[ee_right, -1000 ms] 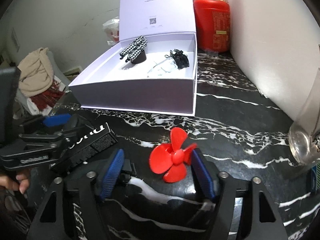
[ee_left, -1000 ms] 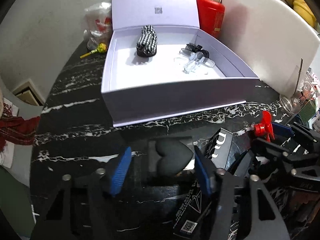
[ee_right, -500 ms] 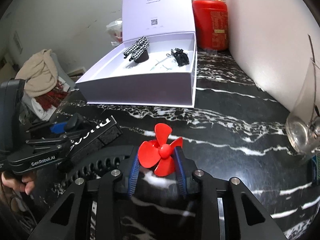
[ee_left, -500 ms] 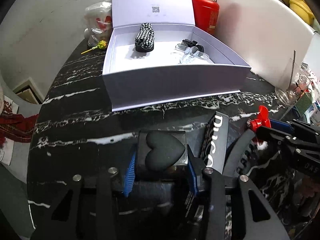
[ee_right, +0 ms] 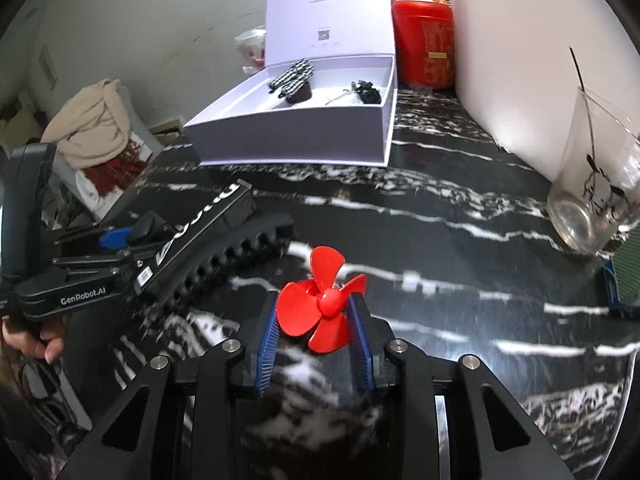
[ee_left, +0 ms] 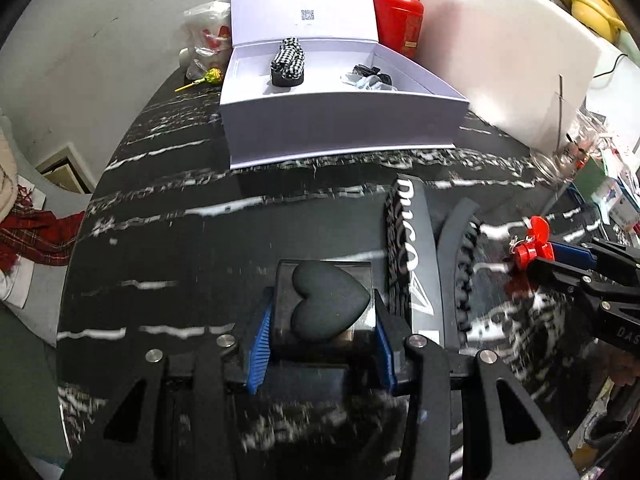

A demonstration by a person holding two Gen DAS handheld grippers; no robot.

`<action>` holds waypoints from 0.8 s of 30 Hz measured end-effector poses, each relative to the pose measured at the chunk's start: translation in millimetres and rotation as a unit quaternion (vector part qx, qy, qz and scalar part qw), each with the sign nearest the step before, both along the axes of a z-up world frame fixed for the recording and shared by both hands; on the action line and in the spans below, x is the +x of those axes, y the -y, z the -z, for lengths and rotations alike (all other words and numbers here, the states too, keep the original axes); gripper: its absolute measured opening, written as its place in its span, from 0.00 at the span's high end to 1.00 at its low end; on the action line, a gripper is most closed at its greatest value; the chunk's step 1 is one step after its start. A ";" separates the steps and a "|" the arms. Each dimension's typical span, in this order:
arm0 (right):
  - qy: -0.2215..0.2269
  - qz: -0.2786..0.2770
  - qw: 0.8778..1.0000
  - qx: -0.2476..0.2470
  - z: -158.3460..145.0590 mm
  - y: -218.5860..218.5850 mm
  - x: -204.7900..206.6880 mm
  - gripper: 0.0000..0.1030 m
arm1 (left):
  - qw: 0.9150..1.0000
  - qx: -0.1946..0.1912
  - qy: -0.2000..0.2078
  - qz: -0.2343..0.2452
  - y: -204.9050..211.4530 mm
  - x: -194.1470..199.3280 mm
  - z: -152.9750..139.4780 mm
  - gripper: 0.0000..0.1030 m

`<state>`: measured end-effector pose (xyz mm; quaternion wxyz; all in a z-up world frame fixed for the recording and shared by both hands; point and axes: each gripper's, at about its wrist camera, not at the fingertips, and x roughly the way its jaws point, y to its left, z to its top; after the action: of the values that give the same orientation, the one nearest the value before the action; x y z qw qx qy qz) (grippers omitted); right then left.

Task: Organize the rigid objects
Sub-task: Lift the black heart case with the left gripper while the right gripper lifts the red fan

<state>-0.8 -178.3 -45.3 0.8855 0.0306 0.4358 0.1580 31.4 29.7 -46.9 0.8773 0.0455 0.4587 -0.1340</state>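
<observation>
The black white-veined marble bench (ee_left: pixel 168 240) carries an open lilac cardboard box (ee_left: pixel 340 124) at upper centre, a clear drinking glass (ee_right: pixel 592 200) at right, and a long black lettered box (ee_left: pixel 408 248) mid-frame.

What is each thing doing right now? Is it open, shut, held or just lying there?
white box: lid open, upright.
left gripper: shut on the heart box.
heart box: held.
right gripper: shut on the red propeller.
red propeller: held.
checkered clip: lying in the white box.
glass: upright on the table, with a thin stick in it.
</observation>
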 end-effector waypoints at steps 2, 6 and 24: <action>0.001 -0.003 1.000 -0.002 -0.1 -1.1 -6.2 0.67 | 1.000 0.003 0.004 0.001 0.1 -6.2 0.3 0.59; 0.015 -0.004 0.999 -0.038 3.2 -9.7 -13.1 0.35 | 1.000 0.016 0.019 -0.009 2.9 -7.7 1.6 0.45; 0.032 0.031 0.998 -0.049 6.1 -16.1 2.3 0.58 | 0.999 0.000 0.043 -0.026 4.8 -3.1 3.5 0.59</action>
<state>1.5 -162.2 -51.4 0.9038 -0.0042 0.4135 0.1104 28.4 24.9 -50.4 0.8993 0.0397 0.4216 -0.1090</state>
